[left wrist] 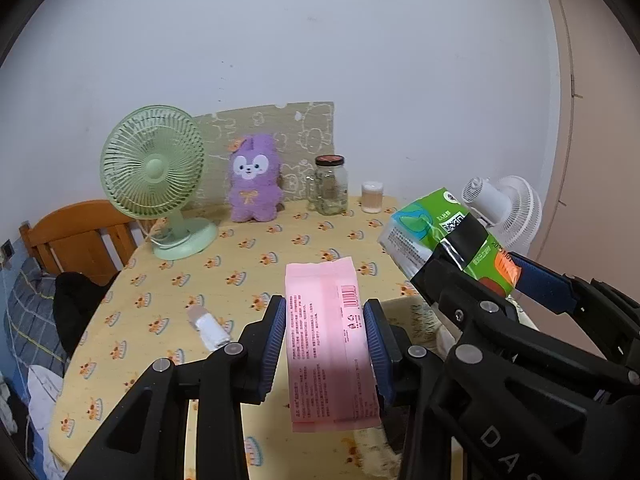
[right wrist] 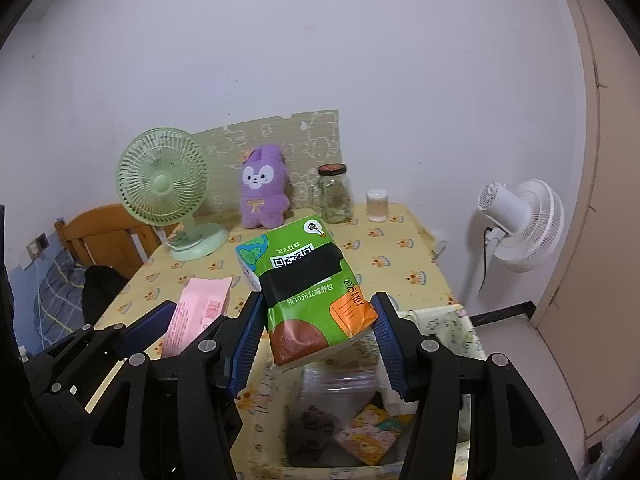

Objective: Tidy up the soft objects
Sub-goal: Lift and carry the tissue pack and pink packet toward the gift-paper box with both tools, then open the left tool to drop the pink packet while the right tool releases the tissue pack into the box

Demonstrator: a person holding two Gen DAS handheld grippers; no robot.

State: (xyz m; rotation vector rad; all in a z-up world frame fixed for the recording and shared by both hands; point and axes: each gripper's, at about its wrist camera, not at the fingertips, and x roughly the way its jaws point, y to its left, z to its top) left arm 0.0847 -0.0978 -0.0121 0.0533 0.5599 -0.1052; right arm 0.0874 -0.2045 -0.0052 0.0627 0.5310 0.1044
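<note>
Left claw (left wrist: 324, 344): pinching the pink pack (left wrist: 328, 344) across its short width, one blue pad (left wrist: 274, 344) flat on each long side. The pack hangs clear above the near half of the table (left wrist: 240, 252), its printed face up. It looks like a light, thin-film pack of tissues or wipes; the sides dent little under the pads, so the fill seems fairly dense. A hold at mid-length, as here, should keep it from drooping at either end.

Right claw (right wrist: 316, 336): pinching the green pack (right wrist: 308, 284) near its lower end, the upper end tilted away toward the far side. It hangs over an open box (right wrist: 440, 320) at the table's near right edge, where other items already lie. The wrapper is glossy and probably slippery, and the pack is bulkier and squashier than the pink one. With the hold so low, the free end may sag or swing; a firmer squeeze risks only creasing, not damage.

Far side of table: a purple plush (left wrist: 254, 180), also soft, stands between a green fan (left wrist: 154, 172) and a glass jar (left wrist: 331, 184). It would likely be best taken around the body.
</note>
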